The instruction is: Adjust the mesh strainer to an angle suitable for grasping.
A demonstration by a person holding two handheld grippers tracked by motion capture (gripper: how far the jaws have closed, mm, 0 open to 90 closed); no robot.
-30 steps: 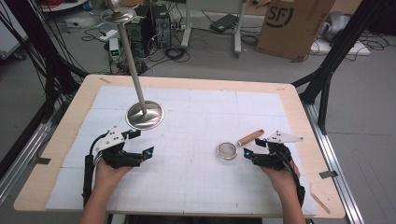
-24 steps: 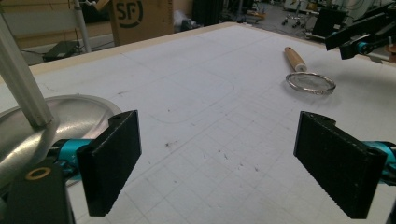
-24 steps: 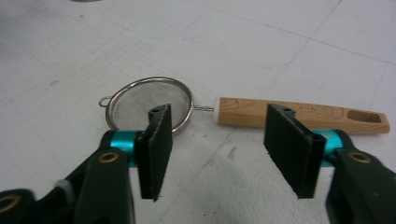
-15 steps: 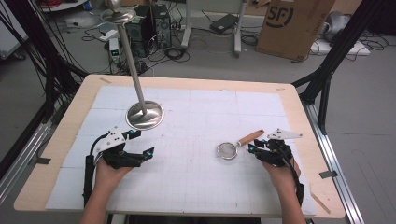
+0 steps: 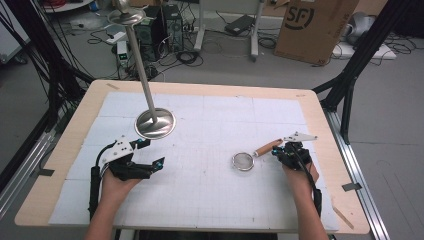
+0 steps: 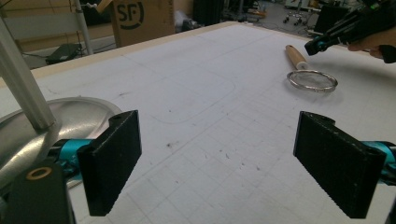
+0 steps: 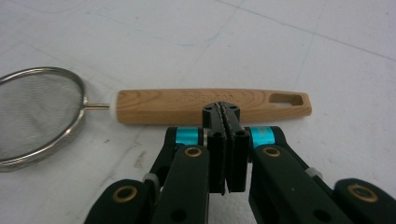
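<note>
At a white-gridded bench [image 5: 210, 200], a person is working with a two-jaw gripper in each hand. The right gripper [image 7: 225, 112] is hovering just beside the wooden handle [image 7: 205, 105] of a small mesh strainer [image 5: 243, 161], its fingers [image 7: 215, 140] having just been closing and now pressed flat together with nothing between them; their tips are sitting at the near edge of the handle, and whether they are touching it cannot be told. The strainer is lying flat on the right half of the bench, its round metal rim [image 7: 37, 116] pointing toward the middle and the handle, with a slot near its end, pointing away toward the right edge. In the high view the right gripper [image 5: 291, 152] is sitting at the handle's outer end, the person's right hand [image 5: 299, 175] behind it.

The left gripper [image 6: 233, 163] is resting low over the left half of the bench, its fingers [image 6: 112, 163] spread wide and holding nothing, well apart from the strainer. Just beyond it, a polished metal stand [image 5: 155, 123] with a round base and a tall slanting pole is standing on the bench. A cardboard box [image 5: 315, 27] is sitting on the floor beyond the far edge.
</note>
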